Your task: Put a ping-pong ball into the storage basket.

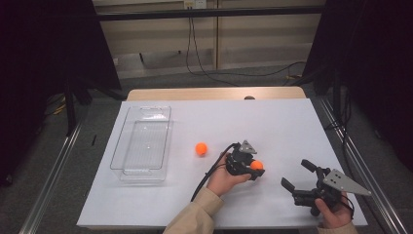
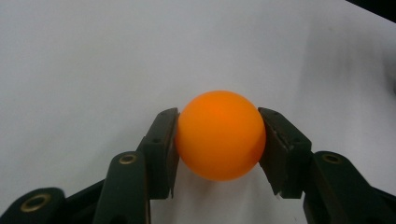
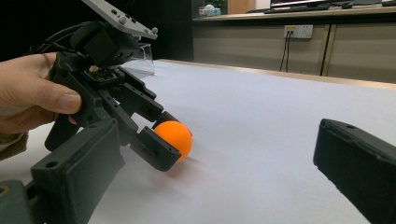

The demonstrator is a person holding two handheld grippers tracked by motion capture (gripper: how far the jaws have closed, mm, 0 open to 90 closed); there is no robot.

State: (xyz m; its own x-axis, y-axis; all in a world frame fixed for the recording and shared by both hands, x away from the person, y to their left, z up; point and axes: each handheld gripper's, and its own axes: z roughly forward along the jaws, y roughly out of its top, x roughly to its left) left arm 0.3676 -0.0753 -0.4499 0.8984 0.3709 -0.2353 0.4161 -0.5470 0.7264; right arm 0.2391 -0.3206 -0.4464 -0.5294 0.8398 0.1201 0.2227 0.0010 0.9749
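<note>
The left hand-held gripper (image 1: 255,169) in the high view sits near the middle of the white bench (image 1: 272,122), its jaws closed on an orange ball (image 1: 256,165) that rests at the tip, with the person's left hand (image 1: 225,179) wrapped around its body and a beige sleeve (image 1: 195,217) coming in from the bottom edge. A second orange ball (image 1: 201,148) lies loose on the bench, a little up and to the left of the held one, between it and a clear plastic tray (image 1: 119,146) that stands toward the left side. The right hand-held gripper (image 1: 298,175) lies toward the lower right, well apart from both balls, its two black jaws spread wide with nothing between them, held by the right hand (image 1: 335,209). In the left gripper view the held orange ball (image 2: 219,135) sits squarely between the two black pads (image 2: 161,149), both of which press against its sides, and its underside is close to the white surface. In the right gripper view the right hand-held gripper's own jaws rise wide apart at the lower left and lower right, bare bench between them; farther off, the left hand-held gripper (image 3: 166,140) clamps the ball (image 3: 175,137) low over the bench, the left hand (image 3: 32,93) at its back, and a corner of the clear tray (image 3: 142,58) shows behind it.
</note>
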